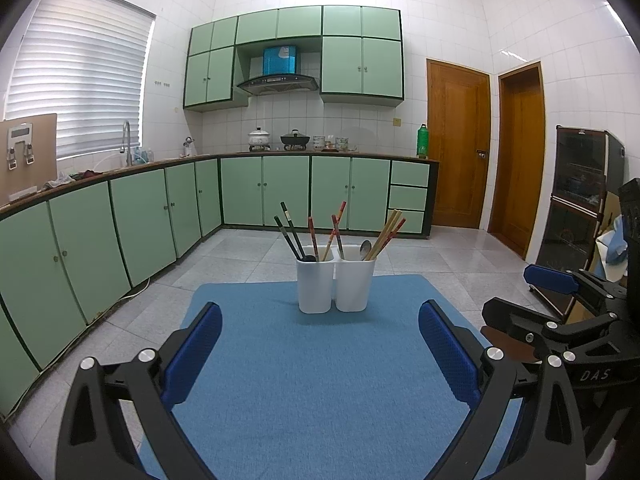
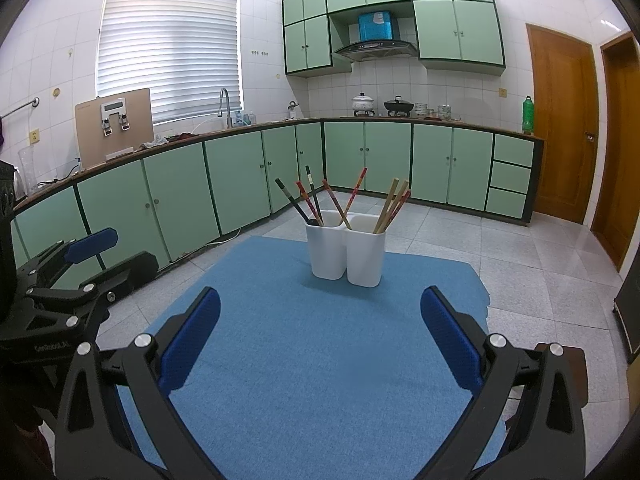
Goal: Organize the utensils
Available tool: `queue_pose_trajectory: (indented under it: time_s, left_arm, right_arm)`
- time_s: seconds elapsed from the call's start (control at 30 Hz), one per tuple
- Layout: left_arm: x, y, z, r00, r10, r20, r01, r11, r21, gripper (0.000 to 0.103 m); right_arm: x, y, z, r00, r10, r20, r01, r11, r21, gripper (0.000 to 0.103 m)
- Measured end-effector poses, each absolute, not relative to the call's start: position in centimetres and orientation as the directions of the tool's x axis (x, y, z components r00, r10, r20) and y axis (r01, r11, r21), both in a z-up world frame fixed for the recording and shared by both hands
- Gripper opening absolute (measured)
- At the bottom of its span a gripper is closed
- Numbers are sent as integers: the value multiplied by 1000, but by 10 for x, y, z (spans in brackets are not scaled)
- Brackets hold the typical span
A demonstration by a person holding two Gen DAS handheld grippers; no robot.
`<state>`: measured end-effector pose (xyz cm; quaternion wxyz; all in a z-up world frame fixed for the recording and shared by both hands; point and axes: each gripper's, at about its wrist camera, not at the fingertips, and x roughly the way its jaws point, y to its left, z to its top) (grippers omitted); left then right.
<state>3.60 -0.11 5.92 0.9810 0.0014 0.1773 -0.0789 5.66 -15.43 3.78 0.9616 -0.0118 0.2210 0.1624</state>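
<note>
L gripper (image 1: pixel 320 344) spread wide, empty, R gripper (image 2: pixel 320 332) same, twin white holder (image 1: pixel 335 284) w/ chopsticks (image 1: pixel 386 234) straight ahead on blue mat (image 1: pixel 320 380)

We are in a home kitchen. Ahead of the tongs, beyond a tiled floor (image 1: pixel 248 256), pale green base cabinets (image 1: pixel 264 190) run along two white-tiled walls under a dark bench (image 2: pixel 400 120). Matching wall cabinets (image 1: pixel 360 64) flank a range hood (image 1: pixel 278 82), with a white pot (image 1: pixel 259 138) and a black wok (image 1: pixel 295 139) below it. To the left of the tongs, a sink tap (image 1: pixel 126 142) stands under a window blind (image 1: pixel 80 76). To the right are two wooden doors (image 1: pixel 458 144).
</note>
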Motion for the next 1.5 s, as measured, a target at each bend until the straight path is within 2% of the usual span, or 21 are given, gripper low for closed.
queue_pose_trajectory:
  time_s: [1.5]
  left_arm:
    - [37, -5, 64, 923, -147, -356, 149, 989, -22, 97]
  right_arm:
    - [60, -148, 30, 842, 305, -444, -313, 948, 58, 97]
